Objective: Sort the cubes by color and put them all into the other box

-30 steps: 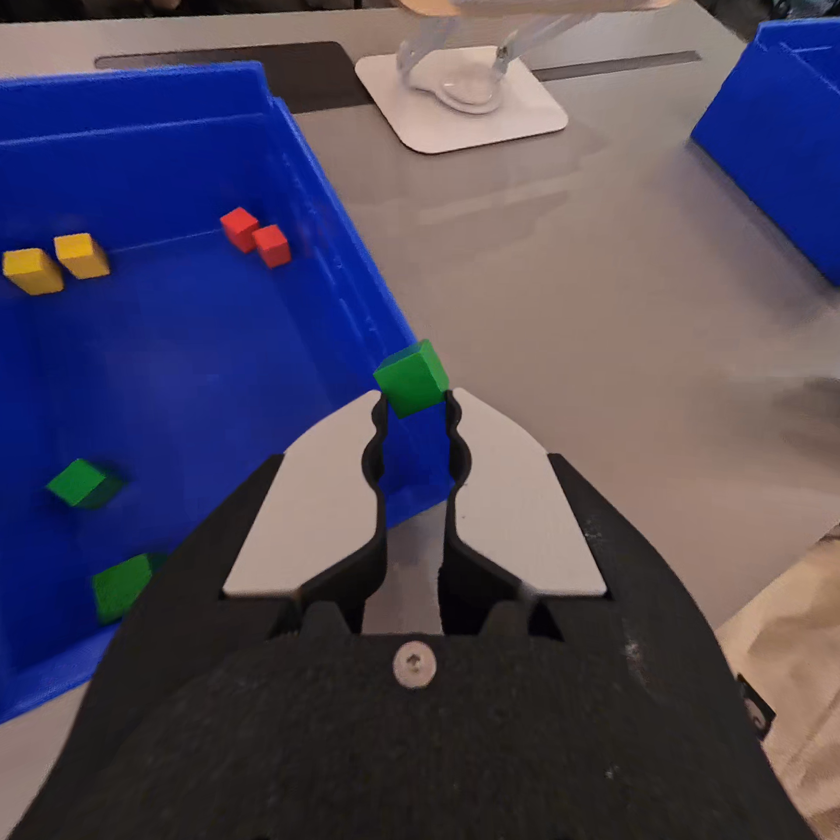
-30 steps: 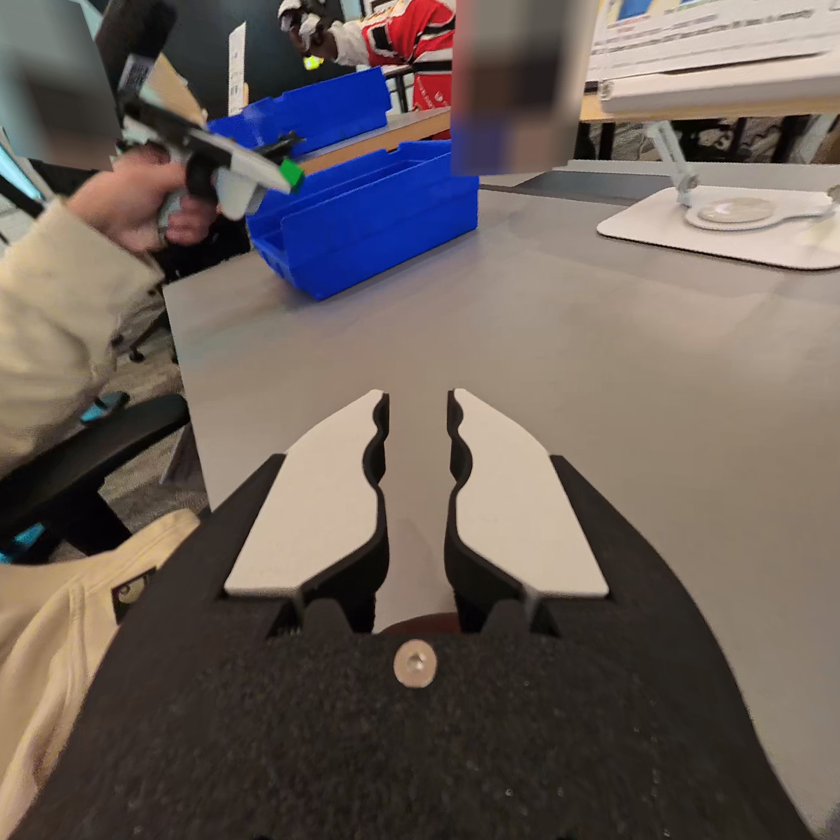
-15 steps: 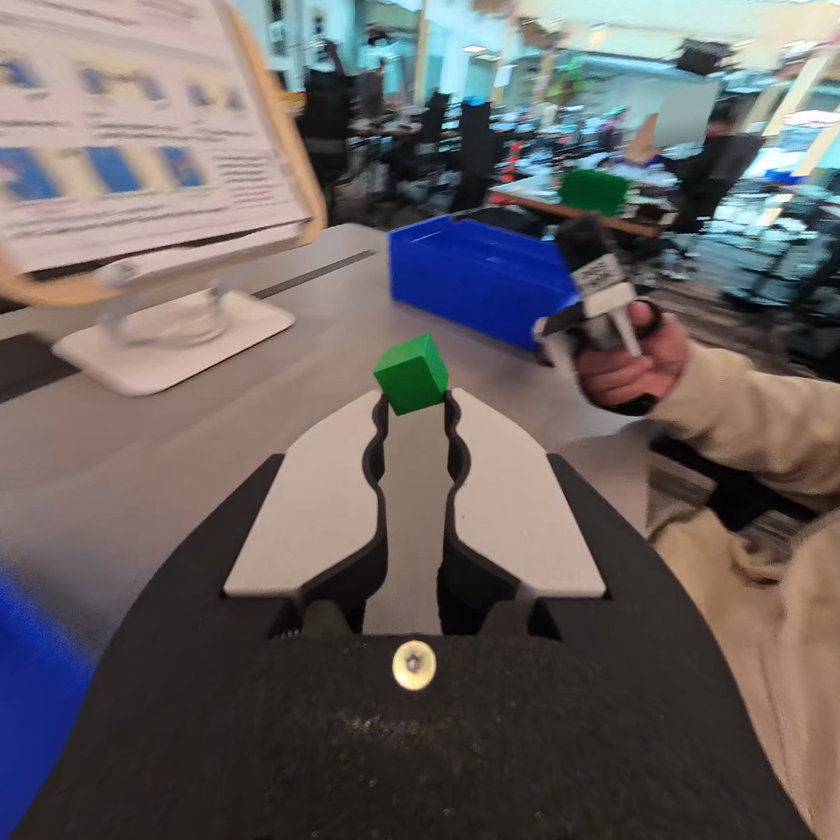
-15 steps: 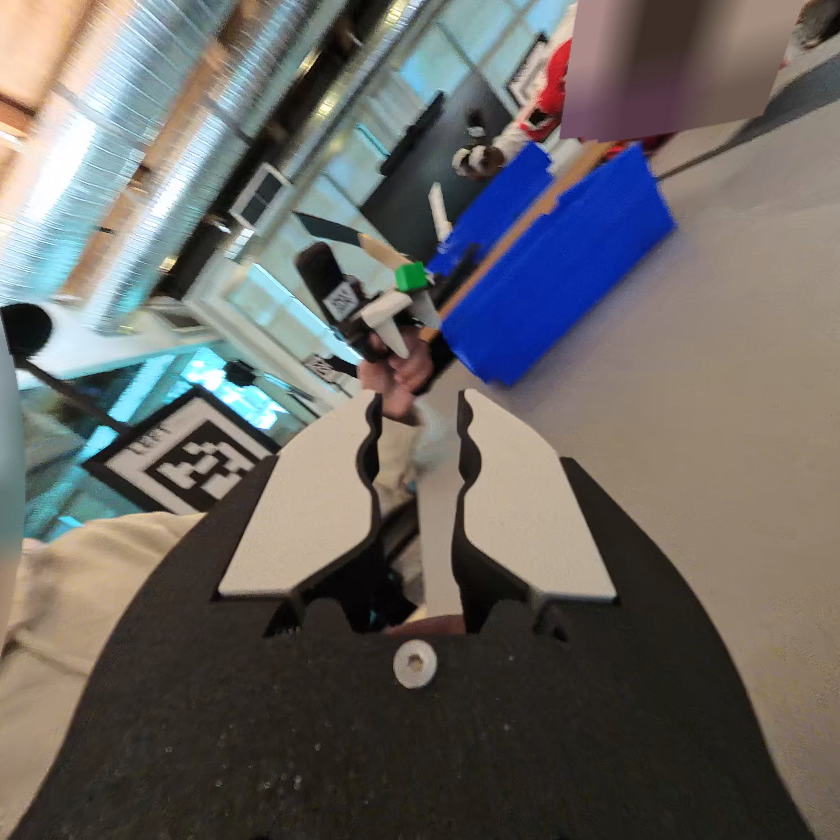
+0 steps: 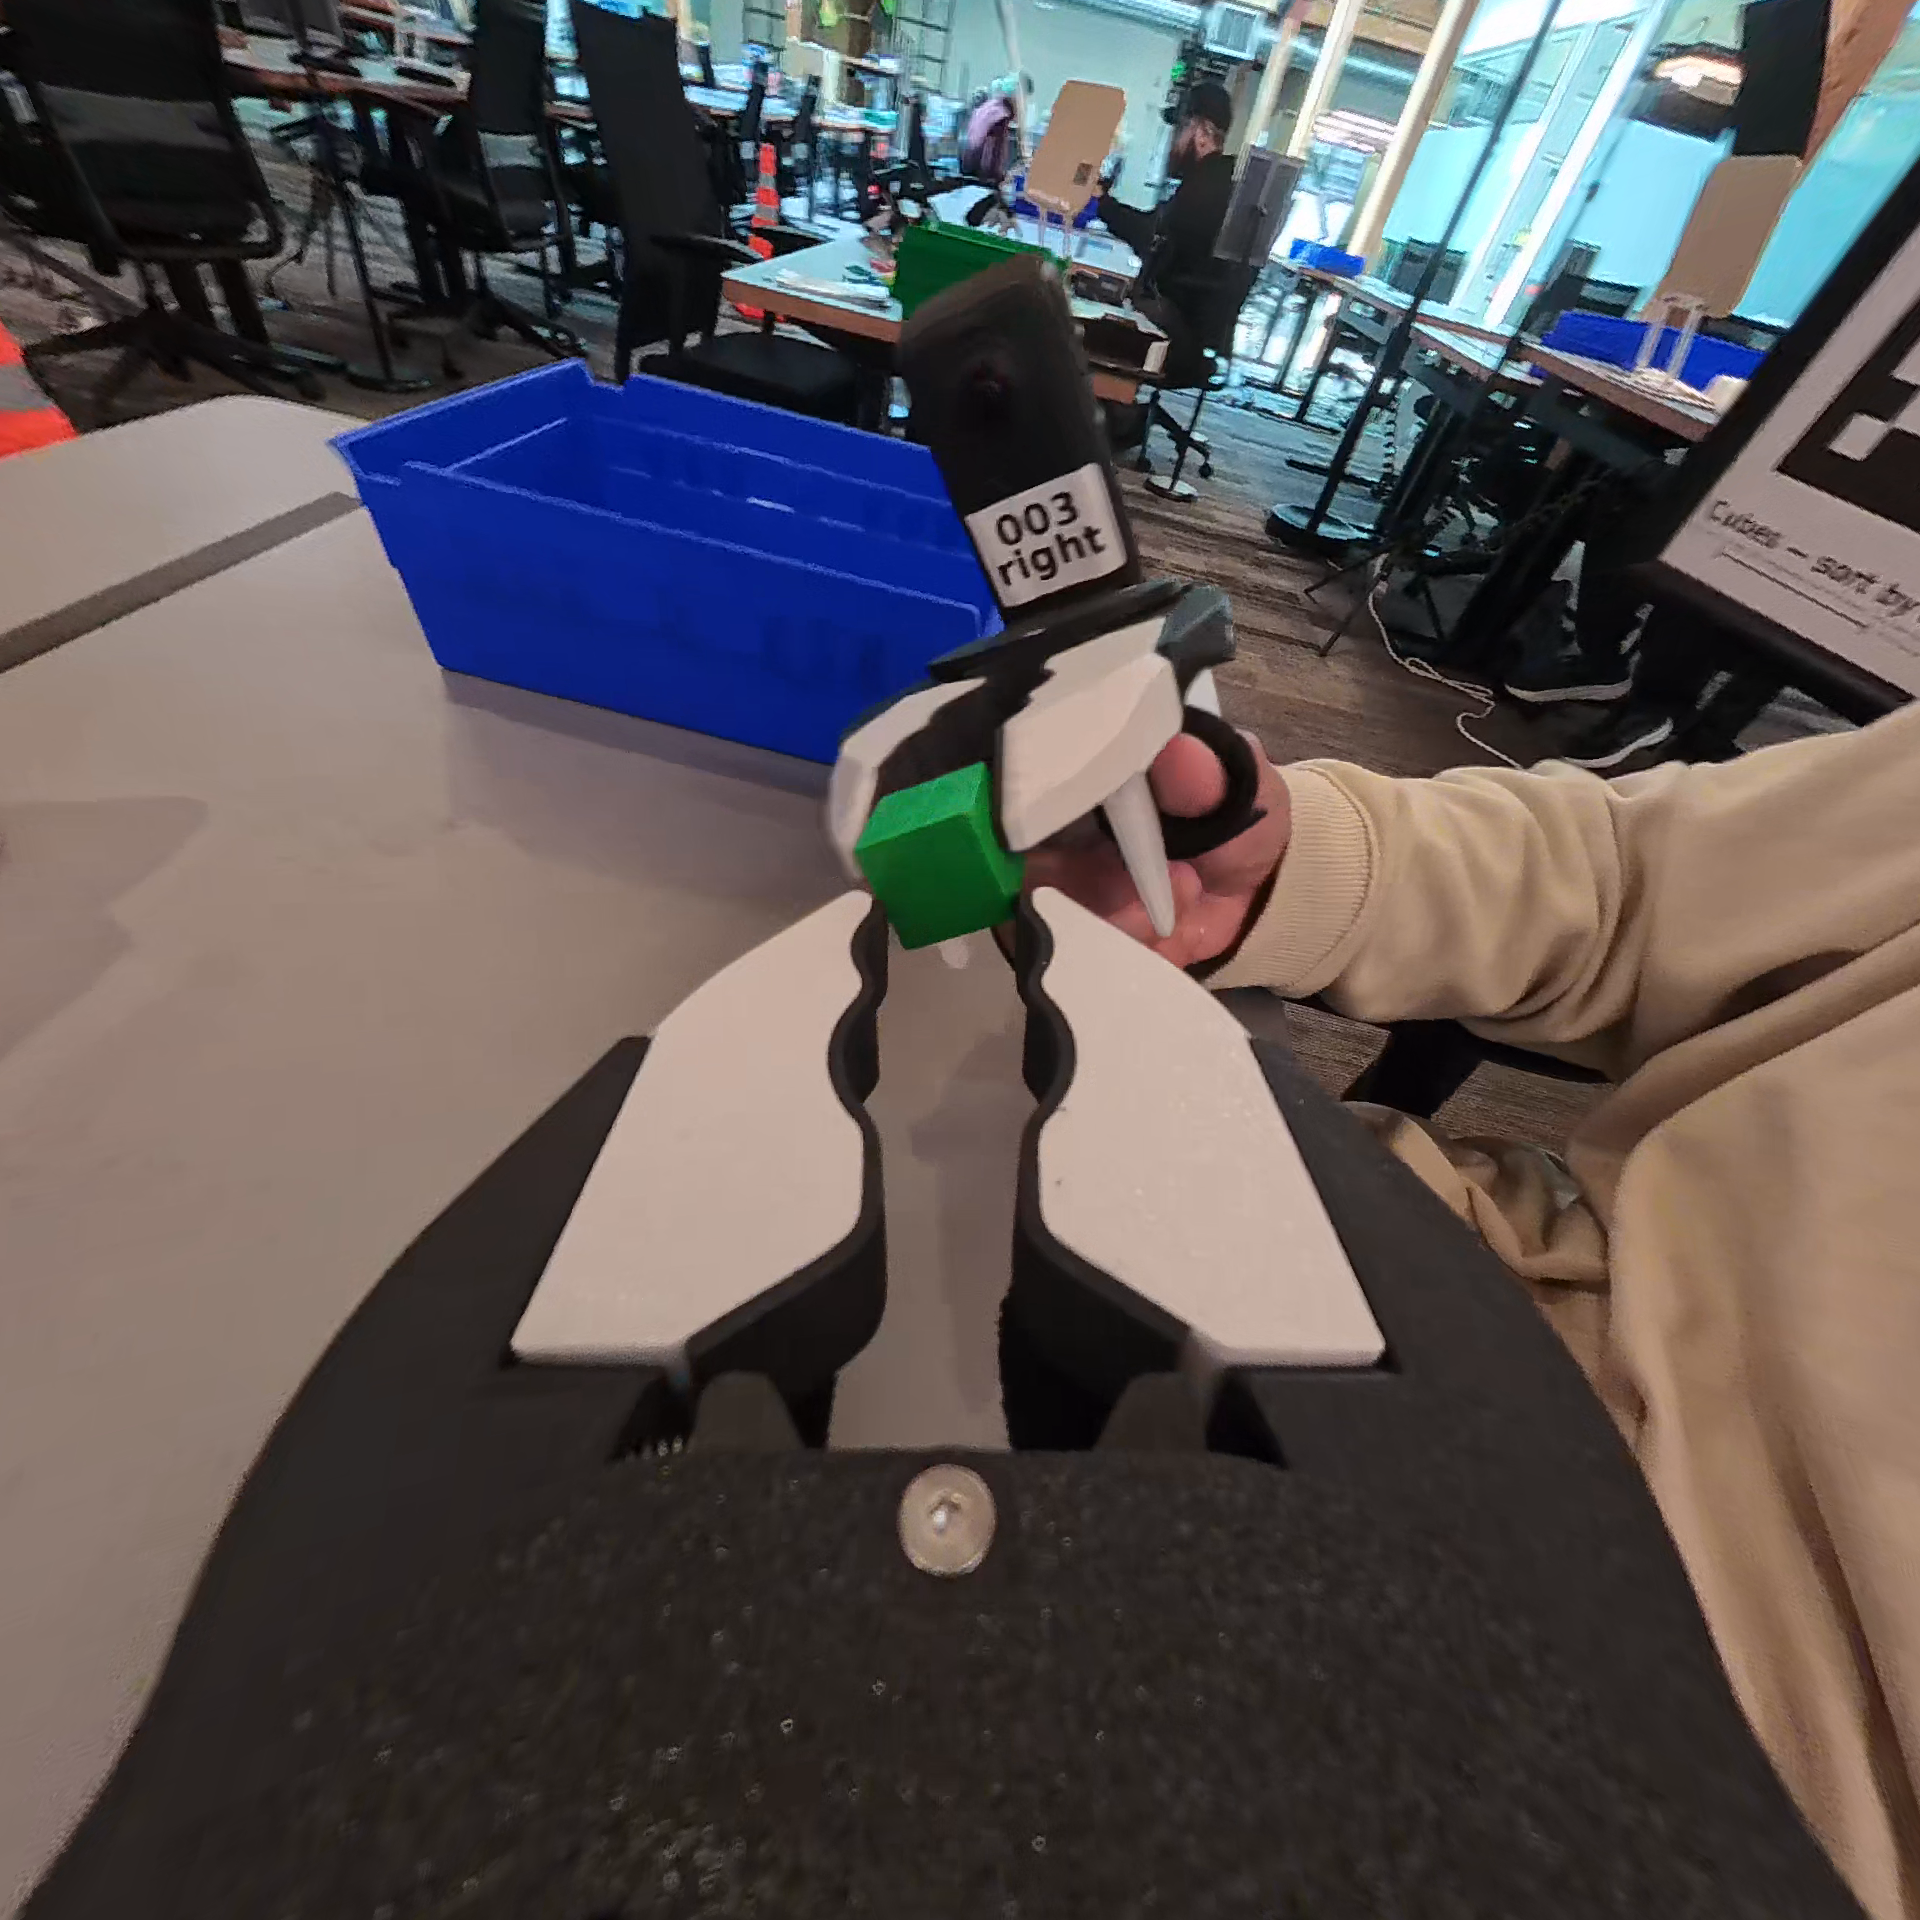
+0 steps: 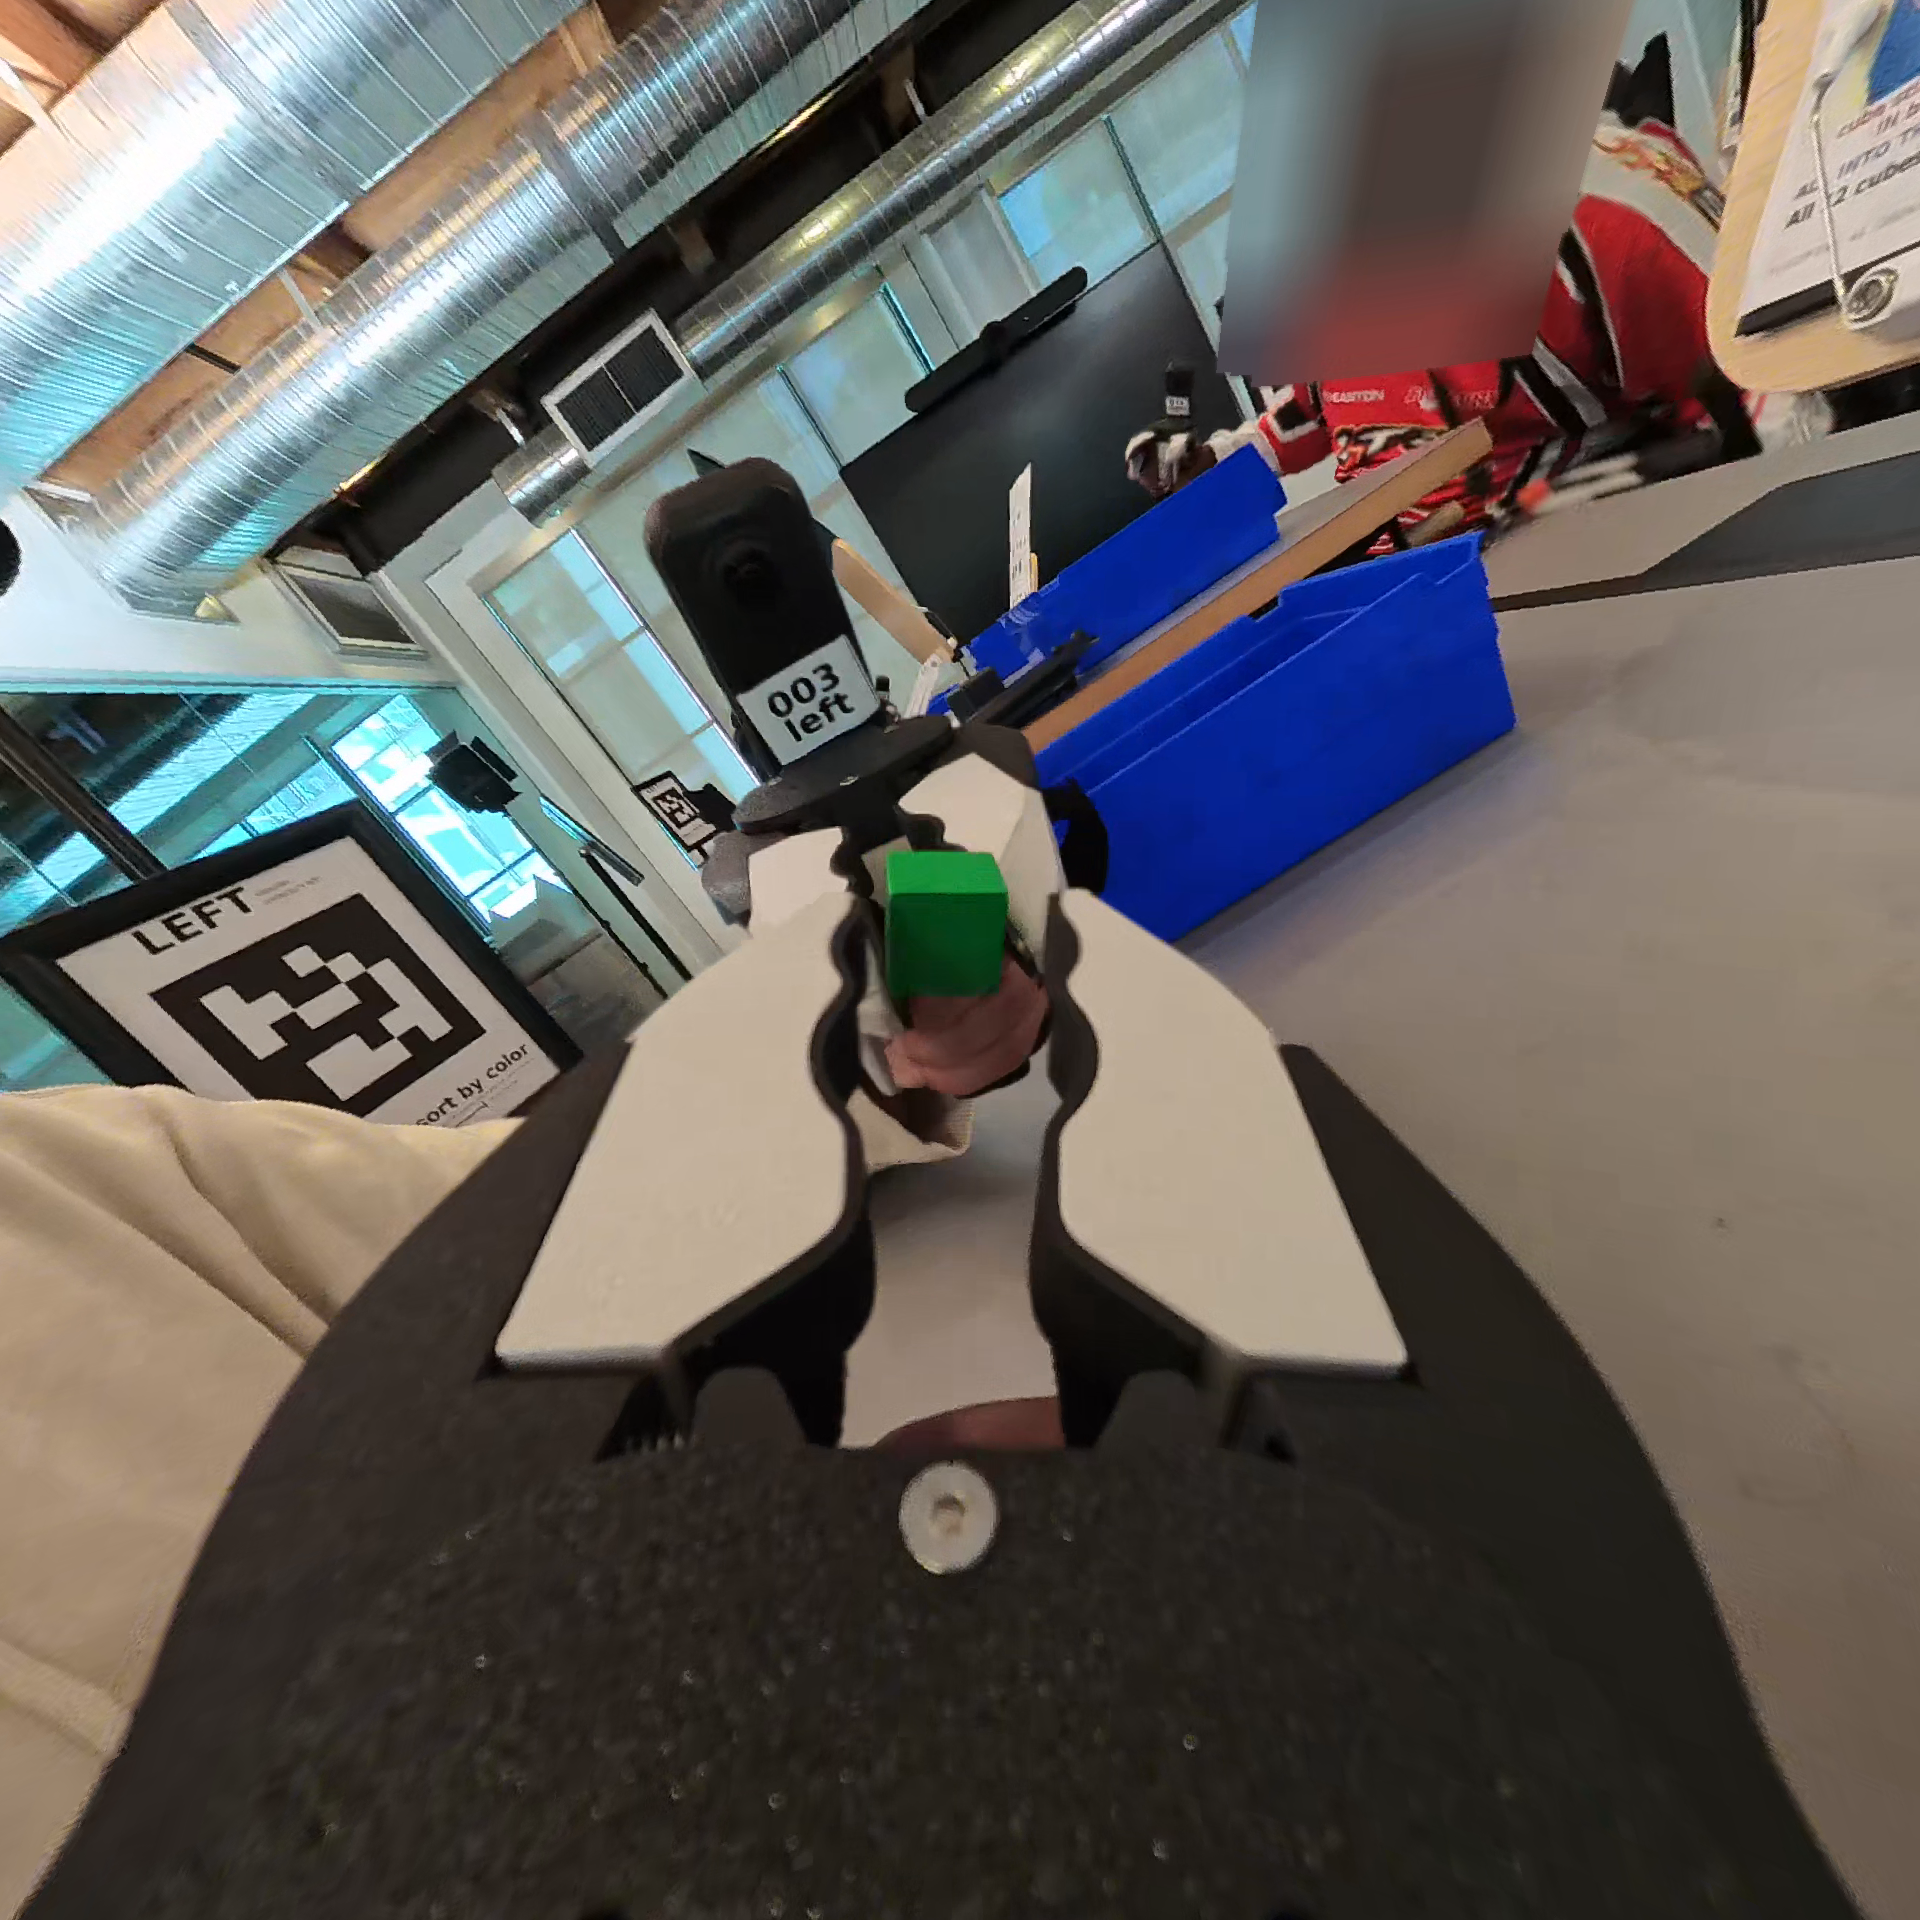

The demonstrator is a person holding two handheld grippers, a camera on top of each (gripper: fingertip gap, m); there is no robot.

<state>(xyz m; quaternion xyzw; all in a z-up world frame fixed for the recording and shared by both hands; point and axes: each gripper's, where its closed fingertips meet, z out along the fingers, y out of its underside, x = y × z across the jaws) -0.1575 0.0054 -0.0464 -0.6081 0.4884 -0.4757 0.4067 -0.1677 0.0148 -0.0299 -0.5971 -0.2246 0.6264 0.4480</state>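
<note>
left gripper (image 5: 948,914): closed on the green cube (image 5: 935,868), which is held at the fingertips at frame centre, above the grey counter (image 5: 312,883).
right gripper (image 6: 948,940): fingers parted around the same cube (image 6: 943,923); contact cannot be told.
blue box (image 5: 665,582): seen at upper left centre of the left wrist view, on the counter, behind the cube.
second blue box (image 6: 1288,717): seen at right of centre in the right wrist view.
</note>
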